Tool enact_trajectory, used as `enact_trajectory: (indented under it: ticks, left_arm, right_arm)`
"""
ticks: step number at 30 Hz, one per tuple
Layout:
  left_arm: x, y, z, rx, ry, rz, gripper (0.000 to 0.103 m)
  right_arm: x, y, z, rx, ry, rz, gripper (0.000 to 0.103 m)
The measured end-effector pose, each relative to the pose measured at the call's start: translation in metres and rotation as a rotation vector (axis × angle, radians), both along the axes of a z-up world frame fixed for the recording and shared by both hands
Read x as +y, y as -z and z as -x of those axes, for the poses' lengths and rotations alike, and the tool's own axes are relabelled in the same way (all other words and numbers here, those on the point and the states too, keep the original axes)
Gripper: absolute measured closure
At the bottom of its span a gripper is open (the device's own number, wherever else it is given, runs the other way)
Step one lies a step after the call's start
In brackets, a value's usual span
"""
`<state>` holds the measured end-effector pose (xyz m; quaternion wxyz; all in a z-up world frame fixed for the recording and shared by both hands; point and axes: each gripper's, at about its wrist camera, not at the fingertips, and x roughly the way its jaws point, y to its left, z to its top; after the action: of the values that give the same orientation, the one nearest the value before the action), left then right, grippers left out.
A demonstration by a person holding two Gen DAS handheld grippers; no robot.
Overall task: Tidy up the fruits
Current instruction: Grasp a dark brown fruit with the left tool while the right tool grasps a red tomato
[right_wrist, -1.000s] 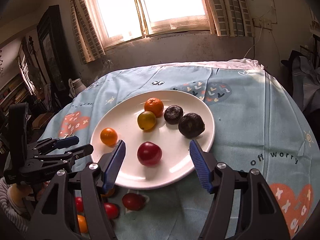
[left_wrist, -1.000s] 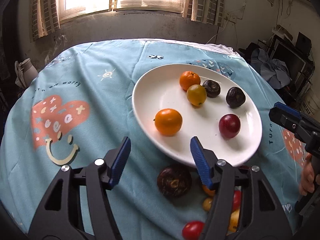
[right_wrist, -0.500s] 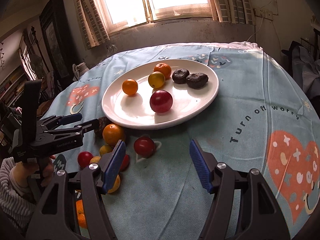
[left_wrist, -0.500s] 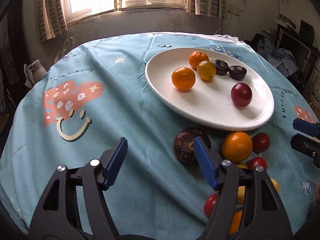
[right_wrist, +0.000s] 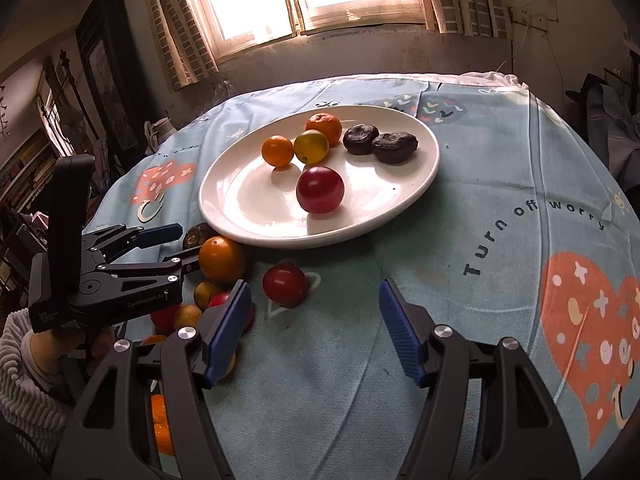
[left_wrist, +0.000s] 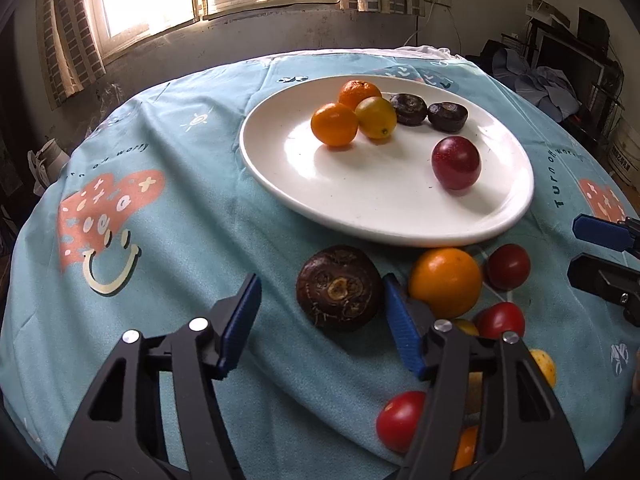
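A white oval plate (left_wrist: 360, 208) (right_wrist: 256, 216) holds two oranges, a yellow fruit, two dark water chestnuts and a red plum (left_wrist: 456, 162) (right_wrist: 320, 189). Loose fruit lies on the cloth in front of it: a dark water chestnut (left_wrist: 339, 287), an orange (left_wrist: 445, 282) (right_wrist: 222, 259), a red plum (right_wrist: 285, 285) and small red and yellow fruits. My left gripper (left_wrist: 320, 328) (right_wrist: 176, 244) is open, its fingers on either side of the water chestnut without touching it. My right gripper (right_wrist: 314, 328) (left_wrist: 596, 248) is open and empty, just right of the loose plum.
The round table wears a blue cloth (right_wrist: 500, 184) with heart prints that drops off at the edges. A window and wall stand behind. Furniture and clutter (left_wrist: 560, 64) fill the right side; a dark cabinet (right_wrist: 100, 64) stands at the left.
Both grippers have drawn back from over the plate toward the near edge of the table. The left one then closed in on the loose water chestnut. Both stayed open.
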<state>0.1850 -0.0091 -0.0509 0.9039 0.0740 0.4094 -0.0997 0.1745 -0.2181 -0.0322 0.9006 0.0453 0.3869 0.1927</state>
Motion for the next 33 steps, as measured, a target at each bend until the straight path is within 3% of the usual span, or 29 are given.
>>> enact_trajectory:
  ticks: [4,13,18,24,33]
  left_arm:
    - [-0.009,0.001,-0.001,-0.007,0.005,-0.039,0.059]
    - [-0.006,-0.010,0.012,-0.073,-0.003,-0.023,0.060]
    - [0.012,-0.029,0.025,-0.114,-0.047,0.036,0.060]
    - [0.025,-0.039,0.029,-0.129,-0.068,0.088,0.060]
    - [0.019,-0.037,0.031,-0.137,-0.053,0.073,0.060]
  right_arm:
    - [0.002,0.001,0.000,0.004,-0.002,0.009,0.036]
    - [0.008,0.007,0.001,0.006,-0.014,0.044,0.036]
    - [0.014,0.012,0.000,0.014,-0.022,0.076,0.037]
    - [0.029,0.019,-0.006,0.025,-0.042,0.119,0.050]
    - [0.042,0.025,-0.028,0.074,-0.049,0.104,0.065]
